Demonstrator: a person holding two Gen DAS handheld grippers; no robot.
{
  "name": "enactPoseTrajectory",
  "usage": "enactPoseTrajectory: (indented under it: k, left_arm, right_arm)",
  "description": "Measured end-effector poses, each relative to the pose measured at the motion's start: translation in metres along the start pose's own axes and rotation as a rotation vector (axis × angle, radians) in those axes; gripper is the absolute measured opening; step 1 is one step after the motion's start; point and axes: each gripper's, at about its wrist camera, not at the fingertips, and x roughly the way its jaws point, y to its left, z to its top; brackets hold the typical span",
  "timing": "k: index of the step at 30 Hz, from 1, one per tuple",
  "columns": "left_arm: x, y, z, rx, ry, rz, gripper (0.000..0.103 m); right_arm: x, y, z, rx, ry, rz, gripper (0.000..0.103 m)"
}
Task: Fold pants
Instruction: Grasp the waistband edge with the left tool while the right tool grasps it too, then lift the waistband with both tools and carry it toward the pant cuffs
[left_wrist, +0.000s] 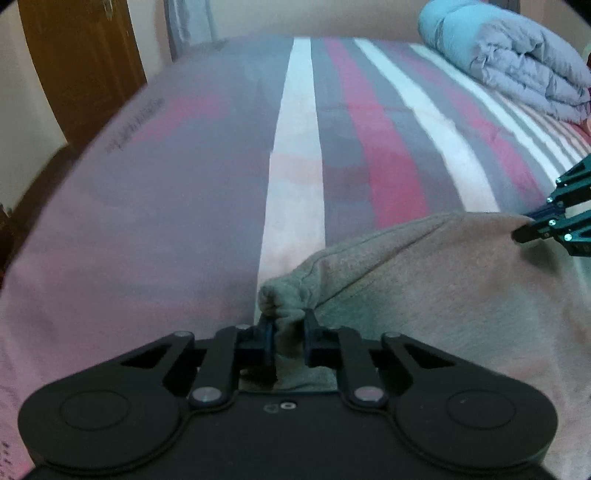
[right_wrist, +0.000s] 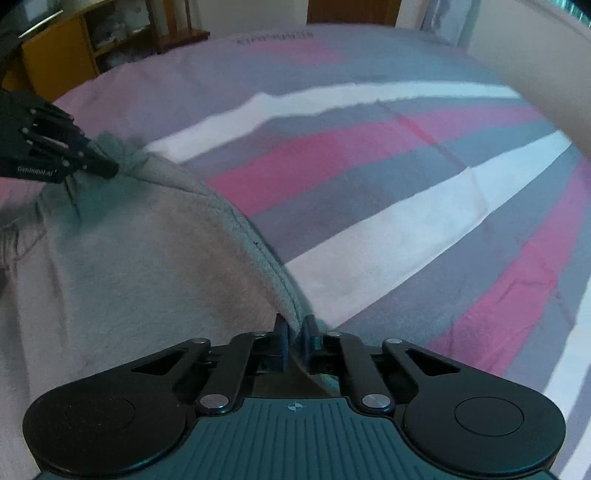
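left gripper (left_wrist: 289, 325): closed on a bunched corner of the pants (left_wrist: 424, 288), cloth pinched between both pads
right gripper (right_wrist: 295, 326): clamped on the stitched hem edge of the pants
pants: grey, held taut between both grippers, lifted over the striped bedsheet (left_wrist: 303, 147)
duvet (left_wrist: 517, 66): folded, lilac and blue, seen at far right of bed

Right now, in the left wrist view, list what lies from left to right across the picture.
Wooden door → striped bedsheet → left gripper shut on a bunched corner of the grey pants → folded quilt → right gripper pinching the pants' far corner at the right edge.
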Motion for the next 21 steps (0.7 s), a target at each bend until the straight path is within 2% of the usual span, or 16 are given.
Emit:
enactPoseTrajectory:
  k: [3,7,11,16,19,21]
  left_arm:
    - [-0.031,-0.001,-0.003,-0.004,-0.044,0.008,0.004]
    - [-0.082,-0.002,-0.018,0.006,-0.104,-0.017,0.004]
    - [-0.127,-0.01,-0.055,0.013,-0.117,-0.041,0.004]
    - [-0.148,-0.019,-0.124,-0.021,-0.034,-0.031,0.004]
    - [-0.144,-0.02,-0.167,-0.061,0.059,0.034,0.003]
    - [-0.135,-0.019,-0.188,-0.123,0.134,0.077,0.003]
  right_arm:
    - [-0.033,0.013,-0.008,-0.005,-0.073,-0.037,0.006]
    - [-0.099,0.045,-0.033,0.011,-0.175,-0.057,0.006]
    - [-0.151,0.09,-0.075,0.025,-0.214,-0.039,0.006]
    - [-0.179,0.159,-0.138,0.06,-0.213,0.002,0.006]
    - [-0.172,0.193,-0.166,0.099,-0.172,0.03,0.006]
    - [-0.163,0.215,-0.184,0.12,-0.139,0.021,0.006]
